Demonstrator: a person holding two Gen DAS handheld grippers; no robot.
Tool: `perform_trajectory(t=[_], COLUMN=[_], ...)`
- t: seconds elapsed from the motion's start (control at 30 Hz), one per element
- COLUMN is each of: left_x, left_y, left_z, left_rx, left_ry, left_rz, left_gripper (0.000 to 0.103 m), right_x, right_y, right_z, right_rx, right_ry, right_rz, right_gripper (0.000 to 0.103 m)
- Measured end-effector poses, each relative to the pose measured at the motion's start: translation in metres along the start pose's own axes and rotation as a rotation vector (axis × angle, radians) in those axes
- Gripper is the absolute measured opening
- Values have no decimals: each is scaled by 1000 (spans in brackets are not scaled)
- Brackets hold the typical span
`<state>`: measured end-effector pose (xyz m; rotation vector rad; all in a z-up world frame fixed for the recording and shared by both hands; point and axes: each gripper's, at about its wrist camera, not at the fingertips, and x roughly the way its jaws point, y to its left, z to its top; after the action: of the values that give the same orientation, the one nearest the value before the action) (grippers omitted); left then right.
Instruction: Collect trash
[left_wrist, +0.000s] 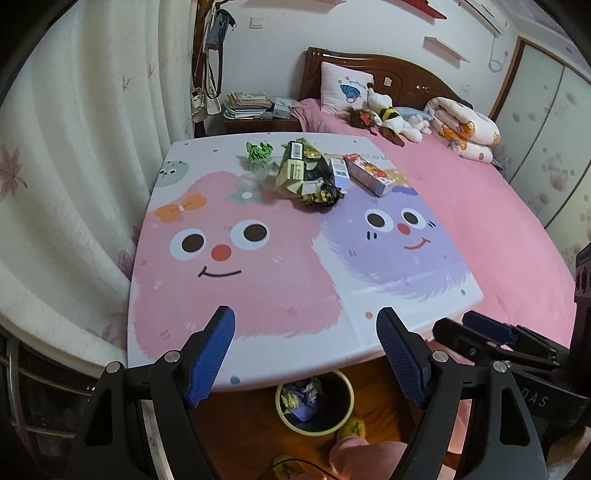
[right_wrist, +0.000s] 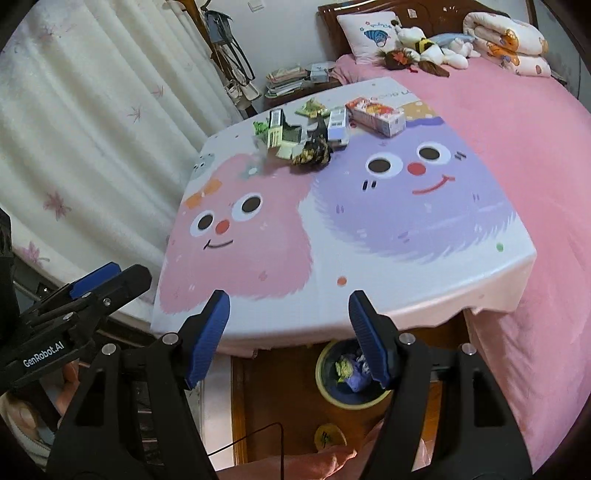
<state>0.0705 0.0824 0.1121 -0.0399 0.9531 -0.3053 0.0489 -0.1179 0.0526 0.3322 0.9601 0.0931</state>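
Left wrist view
Left claw (left_wrist: 306, 325): released — blue fingers spread wide with nothing between them, hovering over the near edge of the surface (left_wrist: 258, 302).
Surface: covered by a cloth printed with a pink fuzzy face and a purple one.
Trash pile (left_wrist: 308, 171): sits at the far end of the surface, well apart from the claw; a loose heap of crumpled and boxed packaging.
Green wrapper (left_wrist: 259, 150): crinkled, bright green, at the pile's far left.
Clear plastic piece (left_wrist: 260, 171): transparent, crushed, just beside the green wrapper.
Yellow-green carton (left_wrist: 295, 168): flattened, barcode label facing up.
Black-and-gold wrapper (left_wrist: 320, 192): crumpled, nearest part of the heap.
Red-and-white box (left_wrist: 369, 174): long, lying on its side at the pile's right.
Bin (left_wrist: 314, 404): round, pale rim, on the floor under the near edge; crumpled papers already lie in it.
Right claw (left_wrist: 491, 332): seen from the side at lower right; I cannot tell its state from here.

Right wrist view
Right claw (right_wrist: 289, 308): released — fingers wide apart, empty, above the near edge of the surface (right_wrist: 369, 295).
Trash pile (right_wrist: 314, 136): same heap at the far end, the red-and-white box (right_wrist: 376, 114) on its right.
Bin (right_wrist: 332, 391): below the surface edge, holding purple and yellowish scraps.
Bed (right_wrist: 517, 166): pink sheet, to the right of the surface.
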Motion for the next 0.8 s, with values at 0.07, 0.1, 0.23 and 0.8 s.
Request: perform_trajectory(t=[0.07, 0.1, 0.23, 0.8], left_x=[8, 12, 38, 223], left_y=[1, 1, 1, -13], left_z=[8, 14, 40, 191], left_rx=[-7, -11, -43, -238], left_ry=[-3, -3, 1, 104], left_rz=[5, 8, 31, 171], left_gripper=[80, 80, 80, 80], right_x=[7, 12, 43, 256], right_y=[-3, -4, -16, -82], right_z=[12, 20, 58, 233], right_rx=[-10, -14, -31, -112], right_ry=[-7, -7, 9, 238], right_rz=[3, 8, 29, 174], right_gripper=[65, 65, 65, 65])
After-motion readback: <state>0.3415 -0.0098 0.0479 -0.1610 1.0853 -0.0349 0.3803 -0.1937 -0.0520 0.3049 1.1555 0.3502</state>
